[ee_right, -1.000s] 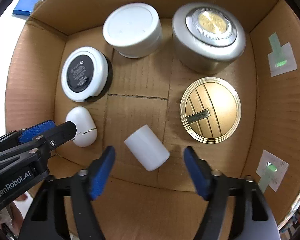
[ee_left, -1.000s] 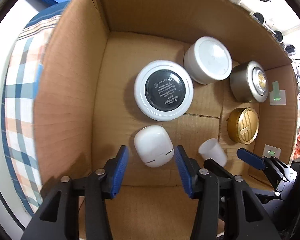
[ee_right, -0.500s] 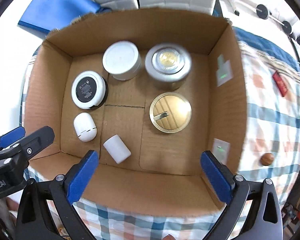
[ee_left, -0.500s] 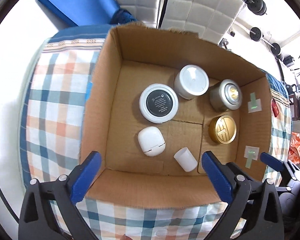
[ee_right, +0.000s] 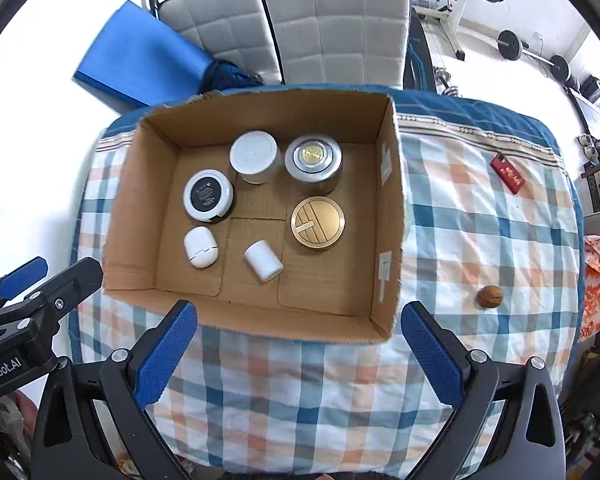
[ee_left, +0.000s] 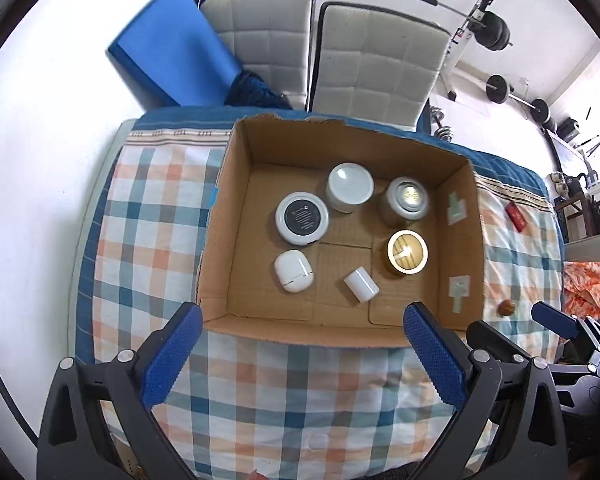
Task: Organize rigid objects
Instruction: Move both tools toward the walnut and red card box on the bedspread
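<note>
The cardboard box (ee_right: 392,216) sits mid-frame on the checked cloth, holding a small white cylinder (ee_right: 263,265) on its side, a white pebble-shaped case (ee_right: 200,247) and four round jars. A walnut (ee_right: 490,297) and a red packet (ee_right: 508,173) lie outside at right. My left hand-held gripper (ee_left: 300,354) and right hand-held gripper (ee_right: 298,354) have just been opening, both wide and empty; I'd take the walnut next, centring the pads squarely so it can't roll.
</note>
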`<state>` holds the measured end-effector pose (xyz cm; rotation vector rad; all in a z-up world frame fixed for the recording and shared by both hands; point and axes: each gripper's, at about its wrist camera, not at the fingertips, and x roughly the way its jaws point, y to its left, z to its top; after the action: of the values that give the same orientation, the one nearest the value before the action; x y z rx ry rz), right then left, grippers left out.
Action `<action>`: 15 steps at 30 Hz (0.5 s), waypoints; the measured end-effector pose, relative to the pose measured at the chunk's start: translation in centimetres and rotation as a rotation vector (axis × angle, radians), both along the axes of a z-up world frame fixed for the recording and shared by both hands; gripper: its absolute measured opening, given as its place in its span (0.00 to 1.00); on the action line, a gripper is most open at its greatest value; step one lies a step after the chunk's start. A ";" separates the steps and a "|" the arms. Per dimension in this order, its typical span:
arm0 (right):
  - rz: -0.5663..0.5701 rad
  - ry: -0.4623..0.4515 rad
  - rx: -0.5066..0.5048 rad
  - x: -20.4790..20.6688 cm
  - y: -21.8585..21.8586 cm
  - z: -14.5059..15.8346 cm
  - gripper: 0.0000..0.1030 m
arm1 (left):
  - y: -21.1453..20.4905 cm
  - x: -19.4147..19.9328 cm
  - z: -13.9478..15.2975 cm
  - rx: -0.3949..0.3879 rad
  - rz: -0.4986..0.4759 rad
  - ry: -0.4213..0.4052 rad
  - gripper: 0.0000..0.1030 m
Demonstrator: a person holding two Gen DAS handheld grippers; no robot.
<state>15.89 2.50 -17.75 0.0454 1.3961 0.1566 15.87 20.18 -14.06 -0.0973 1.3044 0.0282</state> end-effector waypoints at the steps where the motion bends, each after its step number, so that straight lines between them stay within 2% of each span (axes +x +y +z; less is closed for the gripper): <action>1: 0.004 -0.008 0.004 -0.4 -0.2 0.6 1.00 | -0.2 -0.3 0.4 -0.002 -0.002 -0.005 1.00; 8: 0.026 -0.049 0.030 -2.5 -1.2 3.6 1.00 | -1.4 -2.1 2.5 -0.016 -0.004 -0.034 1.00; 15: -0.022 -0.057 0.048 -3.3 -4.9 4.1 1.00 | -4.7 -2.6 3.3 -0.012 -0.023 -0.061 1.00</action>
<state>12.55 -2.36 -13.68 0.0954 1.3346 0.1715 13.24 15.53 -10.78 -0.0931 1.2445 -0.0022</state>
